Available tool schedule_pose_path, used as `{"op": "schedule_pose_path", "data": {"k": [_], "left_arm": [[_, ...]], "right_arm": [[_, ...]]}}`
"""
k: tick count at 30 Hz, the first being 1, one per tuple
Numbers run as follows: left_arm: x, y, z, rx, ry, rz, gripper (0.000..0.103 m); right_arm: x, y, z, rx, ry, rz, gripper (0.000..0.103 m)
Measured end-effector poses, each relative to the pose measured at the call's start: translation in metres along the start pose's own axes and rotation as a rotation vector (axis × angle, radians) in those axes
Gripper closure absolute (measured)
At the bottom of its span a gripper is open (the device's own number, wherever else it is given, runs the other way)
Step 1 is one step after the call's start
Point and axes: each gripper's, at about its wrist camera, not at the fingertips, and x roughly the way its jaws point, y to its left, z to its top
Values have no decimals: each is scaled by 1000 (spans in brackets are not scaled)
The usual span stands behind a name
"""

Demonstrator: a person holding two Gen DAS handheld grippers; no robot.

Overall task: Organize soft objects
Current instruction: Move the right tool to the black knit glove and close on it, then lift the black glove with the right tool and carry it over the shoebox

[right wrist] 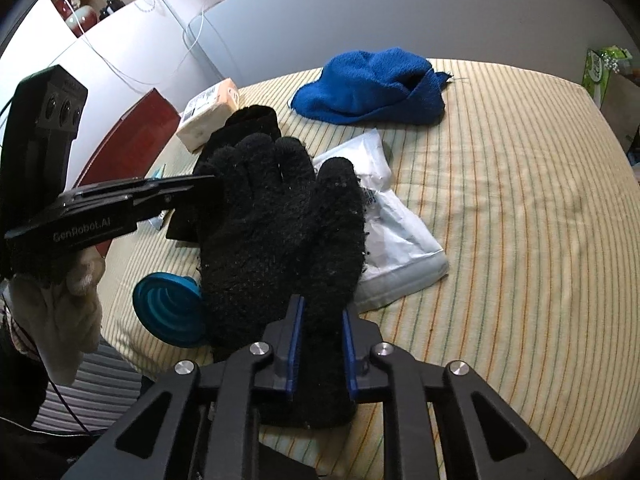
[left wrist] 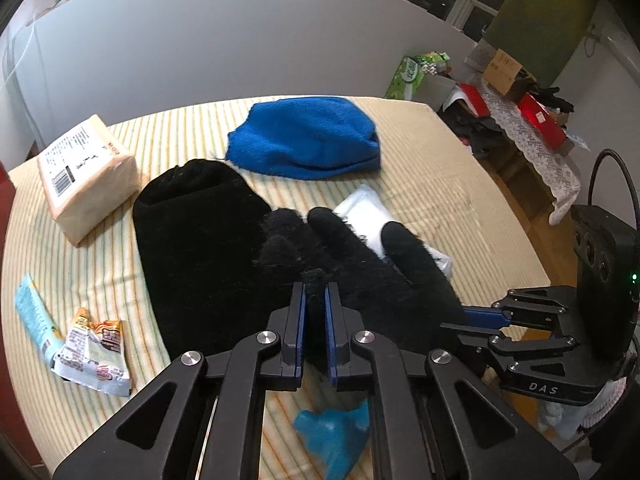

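Note:
A black knit glove (left wrist: 360, 272) (right wrist: 280, 224) is held above the striped table between both grippers. My left gripper (left wrist: 315, 300) is shut on the glove's little-finger edge; it shows from the side in the right wrist view (right wrist: 208, 184). My right gripper (right wrist: 318, 312) is shut on the glove's cuff; it shows in the left wrist view (left wrist: 466, 314). A second black glove or mitten (left wrist: 200, 240) (right wrist: 248, 124) lies flat on the table behind. A blue knit hat (left wrist: 308, 136) (right wrist: 372, 88) lies farther back.
A white plastic mailer (right wrist: 392, 236) (left wrist: 368, 216) lies under the held glove. A tan wrapped pack (left wrist: 84, 172), snack wrappers (left wrist: 96, 352), a light blue tube (left wrist: 32, 312) and a blue collapsible funnel (right wrist: 172, 304) lie on the striped tablecloth (right wrist: 520, 200). Cluttered shelves (left wrist: 532, 120) stand right.

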Motion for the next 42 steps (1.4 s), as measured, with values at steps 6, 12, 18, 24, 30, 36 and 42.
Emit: {"op": "schedule_pose_path", "data": {"k": [6,12,18,24,30,36,42], "left_arm": [[0,9,-1,-34,-7,-2,96],[-1,12,-7,-12,-13,45,96],[-7,11,-5,-6,-28,33,96],[-10,14,-3,-27,-37,17,96],[-33,0,12,6,-99,-8,97],[-60,-9,27,16,-176,-50,97],[-102,7,30,0,-266,-39,97]], "right_arm": [[-1,6,0,-15,-13,-31,90],[-4,10,-2,-30,-24,-49,90],[-14,15,-1,-46,-54,-62,92],[-26,17,0,-53,-84,-81,92],[-55,25,8,-83,-150,-123,93],[-87,31,23,-88,-209,-132,93],[-107,68,49,-170,-250,-131,93]]}}
